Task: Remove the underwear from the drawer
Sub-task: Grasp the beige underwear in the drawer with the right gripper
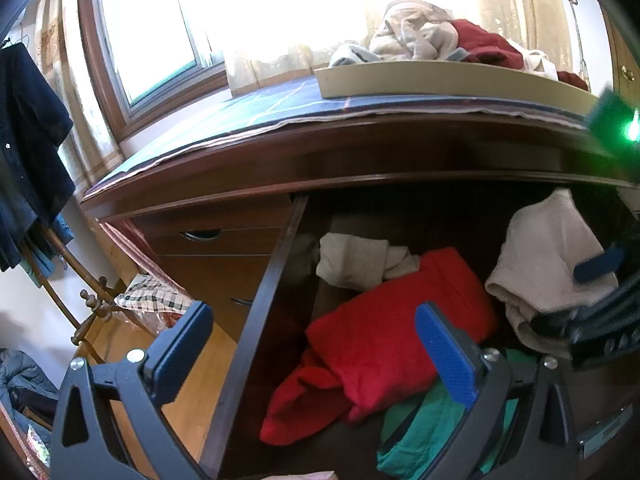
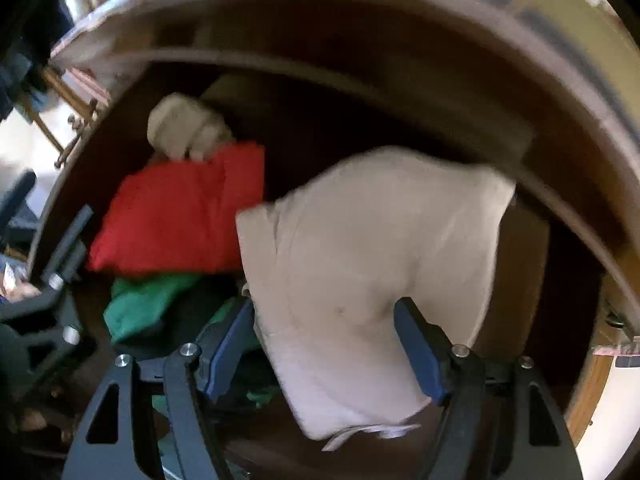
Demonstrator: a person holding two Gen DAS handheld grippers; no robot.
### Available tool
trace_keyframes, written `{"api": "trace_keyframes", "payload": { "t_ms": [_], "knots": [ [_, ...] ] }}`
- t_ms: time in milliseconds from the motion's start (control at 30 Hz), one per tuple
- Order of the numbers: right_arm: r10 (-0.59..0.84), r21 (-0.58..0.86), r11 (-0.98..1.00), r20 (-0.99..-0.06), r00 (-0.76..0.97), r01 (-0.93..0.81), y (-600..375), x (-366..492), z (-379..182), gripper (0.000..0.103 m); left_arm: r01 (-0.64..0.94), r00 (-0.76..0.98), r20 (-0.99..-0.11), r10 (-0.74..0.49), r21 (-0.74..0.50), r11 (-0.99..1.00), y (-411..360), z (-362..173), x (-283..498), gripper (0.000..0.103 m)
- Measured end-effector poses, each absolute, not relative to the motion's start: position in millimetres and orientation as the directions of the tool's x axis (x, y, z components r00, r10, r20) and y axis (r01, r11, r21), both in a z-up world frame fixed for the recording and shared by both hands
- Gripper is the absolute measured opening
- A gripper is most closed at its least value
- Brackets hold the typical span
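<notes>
The open wooden drawer holds a red garment, a green one and a pale bundle at the back. A beige piece of underwear lies at the drawer's right side. My right gripper points down into the drawer, and its blue pads press on the underwear's lower part from both sides. One of its fingers shows in the left wrist view. My left gripper hangs open over the drawer's left wall, holding nothing.
The dresser top above carries a blue cloth and a tray piled with clothes. Shut drawers sit to the left. A dark garment hangs at far left over a wooden rack.
</notes>
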State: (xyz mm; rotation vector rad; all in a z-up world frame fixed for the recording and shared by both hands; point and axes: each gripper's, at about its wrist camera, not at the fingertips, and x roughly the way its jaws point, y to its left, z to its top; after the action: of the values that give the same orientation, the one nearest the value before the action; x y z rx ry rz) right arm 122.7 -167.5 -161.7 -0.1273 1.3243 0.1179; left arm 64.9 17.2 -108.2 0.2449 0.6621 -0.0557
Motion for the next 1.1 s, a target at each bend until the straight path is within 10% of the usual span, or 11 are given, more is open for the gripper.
{"api": "trace_keyframes", "payload": {
  "t_ms": [633,1100],
  "knots": [
    [0.155,0.144,0.988,-0.944,0.29,-0.062,-222,91,-130,0.075,0.133,0.786,-0.618,0.025,0.208,0.969,17,-109,65,0.103],
    [-0.233,-0.32,0.91,-0.921,0.313,-0.263,-184,115,-166,0.075,0.142,0.789,-0.614,0.011,0.2,0.969,17,-110,63,0.103]
  ]
}}
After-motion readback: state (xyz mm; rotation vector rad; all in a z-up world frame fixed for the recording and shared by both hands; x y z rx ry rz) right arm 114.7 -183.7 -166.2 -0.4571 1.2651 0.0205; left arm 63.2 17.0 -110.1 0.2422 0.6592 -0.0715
